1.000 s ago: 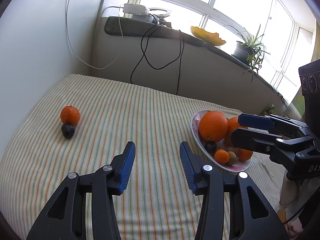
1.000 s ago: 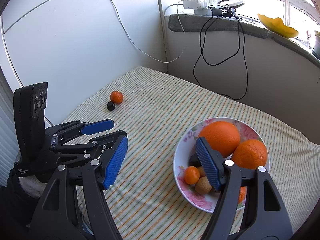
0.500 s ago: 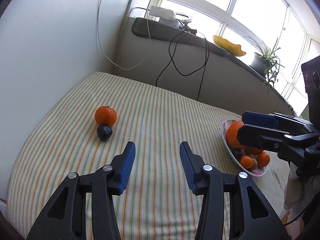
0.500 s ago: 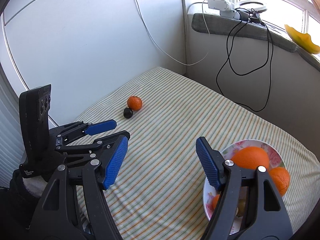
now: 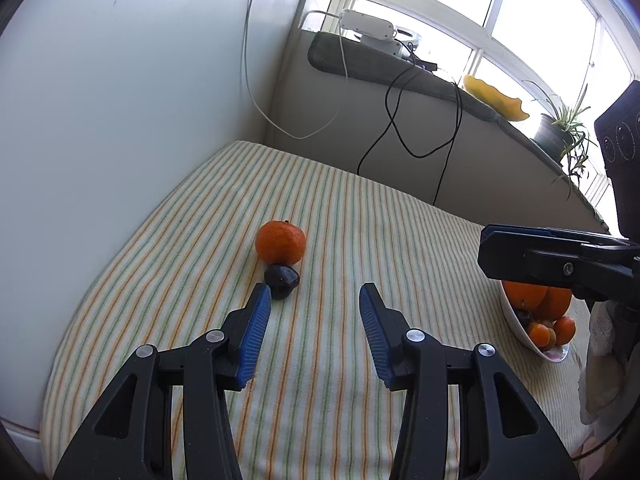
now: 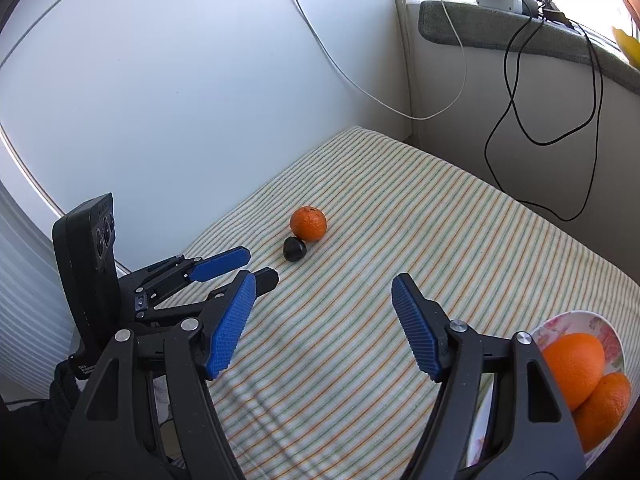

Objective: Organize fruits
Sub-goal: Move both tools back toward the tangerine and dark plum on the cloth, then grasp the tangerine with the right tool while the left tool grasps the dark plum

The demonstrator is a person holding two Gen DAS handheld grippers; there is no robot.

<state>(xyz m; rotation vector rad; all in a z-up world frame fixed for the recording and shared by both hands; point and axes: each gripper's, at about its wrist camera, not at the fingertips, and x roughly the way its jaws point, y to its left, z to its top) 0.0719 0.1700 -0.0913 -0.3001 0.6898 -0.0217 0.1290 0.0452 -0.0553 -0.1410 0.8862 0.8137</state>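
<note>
Both wrist views low over striped cloth (image 5: 340, 216), sharing tangerine (image 5: 280, 242), plum (image 6: 295, 249)

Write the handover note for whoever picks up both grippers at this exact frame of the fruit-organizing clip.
Left gripper: jaws open, empty, pointed just right of the two loose fruits.
Right gripper: jaws open, empty, over bare striped cloth.
Loose on the cloth: a tangerine with a dark plum touching its near side.
Floral bowl at the right edge already holds oranges and smaller fruit.
Done: most fruit is in the bowl. Left: tangerine and plum, probably bound for the bowl; the left gripper is closer.
</note>
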